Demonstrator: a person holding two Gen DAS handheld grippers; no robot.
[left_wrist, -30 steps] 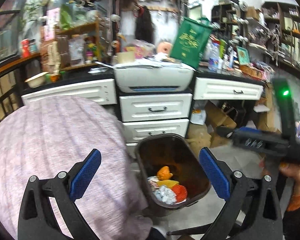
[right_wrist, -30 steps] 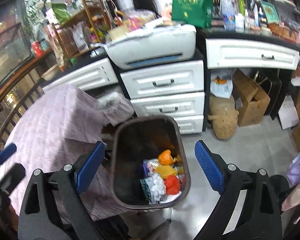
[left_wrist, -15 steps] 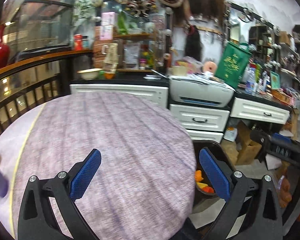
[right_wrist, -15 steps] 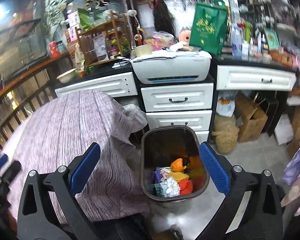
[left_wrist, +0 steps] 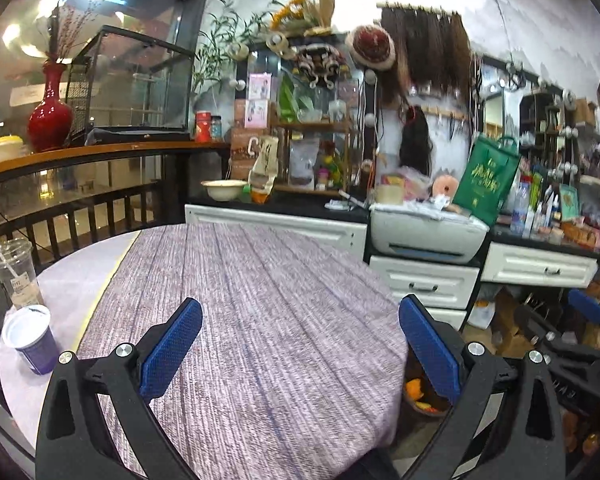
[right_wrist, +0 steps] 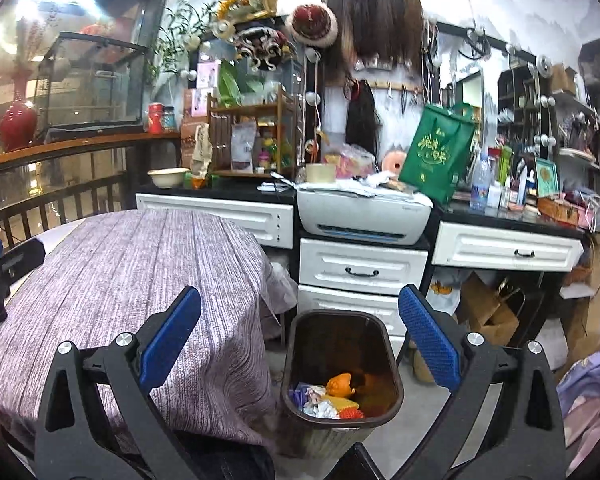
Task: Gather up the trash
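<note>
A brown trash bin (right_wrist: 392, 376) stands on the floor beside the round table (right_wrist: 139, 264); orange, yellow and white trash (right_wrist: 332, 396) lies in its bottom. My right gripper (right_wrist: 300, 344) is open and empty above the bin and the table's edge. My left gripper (left_wrist: 300, 350) is open and empty over the purple tablecloth (left_wrist: 259, 300). A purple paper cup with a white lid (left_wrist: 29, 338) and a clear plastic cup with a straw (left_wrist: 15, 276) stand at the table's left edge. The bin (left_wrist: 418, 394) only peeks past the table's right edge in the left wrist view.
White drawers (right_wrist: 364, 272) with a printer (right_wrist: 364, 216) on top stand behind the bin. Cardboard boxes (right_wrist: 492, 316) lie under the desk at right. A dark railing (left_wrist: 79, 212) runs behind the table. The other gripper (left_wrist: 580, 336) shows at the right in the left wrist view.
Both grippers have tilted up and away from the bin. The left one has swung left over the table, bringing the two cups into view.
</note>
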